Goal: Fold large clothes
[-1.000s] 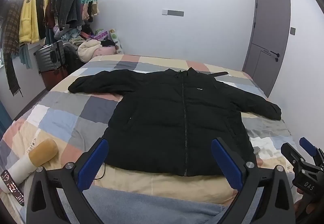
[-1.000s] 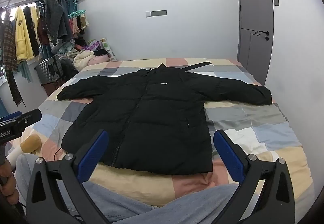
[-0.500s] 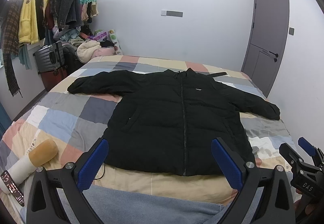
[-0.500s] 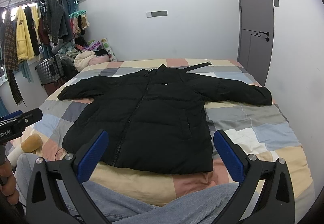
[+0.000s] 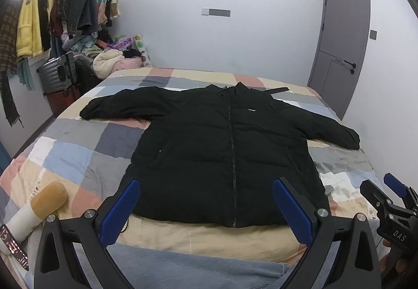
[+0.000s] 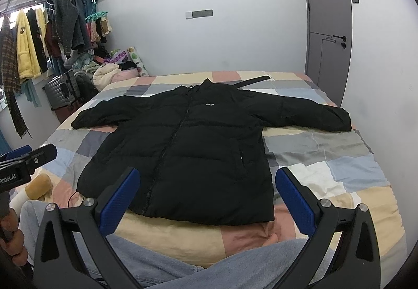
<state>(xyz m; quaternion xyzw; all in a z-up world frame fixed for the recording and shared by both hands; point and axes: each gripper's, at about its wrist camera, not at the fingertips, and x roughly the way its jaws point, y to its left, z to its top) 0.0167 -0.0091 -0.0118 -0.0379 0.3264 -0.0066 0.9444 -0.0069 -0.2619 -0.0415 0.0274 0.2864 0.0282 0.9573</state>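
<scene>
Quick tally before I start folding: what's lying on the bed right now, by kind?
Black puffer jacket: 1, spread flat, zipped, both sleeves out.
Black strap beyond the collar: 1.
Tan and white plush at the near left corner: 1.
Patterned pillow against the far wall: 1.
Total: 4 on the patchwork bedspread.
Left gripper and right gripper are both open and empty.

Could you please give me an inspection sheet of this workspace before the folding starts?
Surface: bed with pastel patchwork quilt.
Job's things: black padded zip-up jacket lying flat, front up, sleeves spread, unfolded.
Clutter: tan-and-cream plush toy at the near left corner; black strap behind the collar.
Grippers: left gripper open, empty; right gripper open, empty.
Cables: thin black cord by the hem.
Surroundings: grey door, clothes rack, grey suitcase.
</scene>
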